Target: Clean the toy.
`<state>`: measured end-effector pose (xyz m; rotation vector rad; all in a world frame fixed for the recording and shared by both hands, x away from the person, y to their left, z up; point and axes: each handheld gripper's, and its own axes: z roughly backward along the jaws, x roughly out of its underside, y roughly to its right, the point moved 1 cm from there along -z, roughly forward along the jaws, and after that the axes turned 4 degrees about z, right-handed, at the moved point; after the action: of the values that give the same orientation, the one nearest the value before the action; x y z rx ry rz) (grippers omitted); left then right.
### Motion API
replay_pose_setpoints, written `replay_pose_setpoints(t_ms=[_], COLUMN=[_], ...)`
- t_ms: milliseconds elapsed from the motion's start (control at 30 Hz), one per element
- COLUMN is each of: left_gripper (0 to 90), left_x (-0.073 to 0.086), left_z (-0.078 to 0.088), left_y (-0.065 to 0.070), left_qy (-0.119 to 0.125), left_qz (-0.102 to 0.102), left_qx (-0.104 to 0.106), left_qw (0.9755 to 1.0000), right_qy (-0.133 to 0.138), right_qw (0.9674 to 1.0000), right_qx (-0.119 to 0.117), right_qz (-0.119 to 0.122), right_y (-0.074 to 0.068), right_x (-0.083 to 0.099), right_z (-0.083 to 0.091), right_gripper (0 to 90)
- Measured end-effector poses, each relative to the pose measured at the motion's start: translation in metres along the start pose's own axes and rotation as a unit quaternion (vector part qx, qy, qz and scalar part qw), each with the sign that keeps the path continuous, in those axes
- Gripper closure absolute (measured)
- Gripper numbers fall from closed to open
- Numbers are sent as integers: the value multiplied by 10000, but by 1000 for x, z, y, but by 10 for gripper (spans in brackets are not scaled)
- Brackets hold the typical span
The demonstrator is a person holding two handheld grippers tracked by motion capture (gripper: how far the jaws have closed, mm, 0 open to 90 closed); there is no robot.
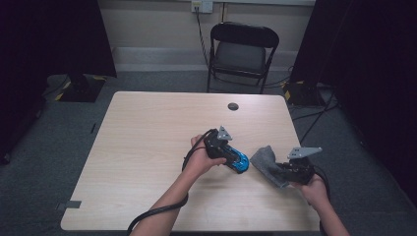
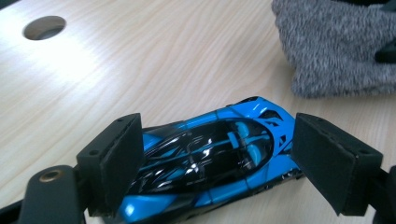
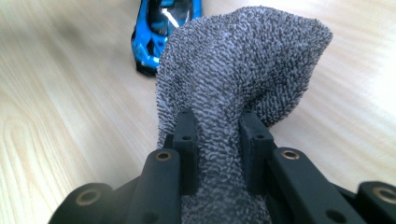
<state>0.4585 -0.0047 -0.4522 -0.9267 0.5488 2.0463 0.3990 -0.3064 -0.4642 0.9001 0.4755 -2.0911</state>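
Observation:
A blue and black toy car (image 1: 241,164) sits between the pads of my left gripper (image 1: 231,156), just above the wooden table (image 1: 147,137) right of its middle. In the left gripper view the car (image 2: 210,158) lies across the jaws, and my left gripper (image 2: 219,140) is shut on its sides. A grey knitted cloth (image 1: 265,158) hangs from my right gripper (image 1: 280,169), near the table's right front. In the right gripper view my right gripper (image 3: 219,130) pinches a fold of the cloth (image 3: 243,60), and the car (image 3: 161,23) shows beyond it.
A round cable hole (image 1: 233,106) lies in the far middle of the table. Behind the table stands a black folding chair (image 1: 241,49). Dark curtains flank both sides. Bare tabletop stretches across the left half.

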Motion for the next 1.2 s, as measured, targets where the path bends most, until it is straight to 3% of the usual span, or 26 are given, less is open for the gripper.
replay_pose_setpoints(t_ms=[200, 367, 600, 767, 967, 1100, 1200], left_gripper=[172, 172, 172, 173, 173, 173, 175], left_x=[7, 19, 44, 66, 89, 102, 107], left_z=[22, 40, 63, 78, 97, 108, 112], left_y=[-9, -16, -26, -33, -39, -42, -43], left_qy=[-9, 5, -14, -34, -17, 11, 12], left_qz=[55, 131, 268, 391, 573, 705, 734], left_qx=[-84, -150, -272, -396, -552, -652, -702], left_qw=[9999, 9998, 9993, 9984, 9968, 9954, 9948], right_qy=[155, 202, 228, 186, 133, 36, -6], right_qw=[9998, 9998, 9994, 9985, 9972, 9947, 9938], right_qx=[48, 8, -214, -418, -582, -777, -850], right_qz=[-84, -40, 120, 299, 461, 671, 720], right_y=[1, -8, -26, -45, -63, -81, -88], right_x=[-22, -45, -75, -101, -120, -135, -140], right_z=[5, -3, -30, -59, -81, -105, -114], right_gripper=[721, 721, 720, 720, 719, 718, 718])
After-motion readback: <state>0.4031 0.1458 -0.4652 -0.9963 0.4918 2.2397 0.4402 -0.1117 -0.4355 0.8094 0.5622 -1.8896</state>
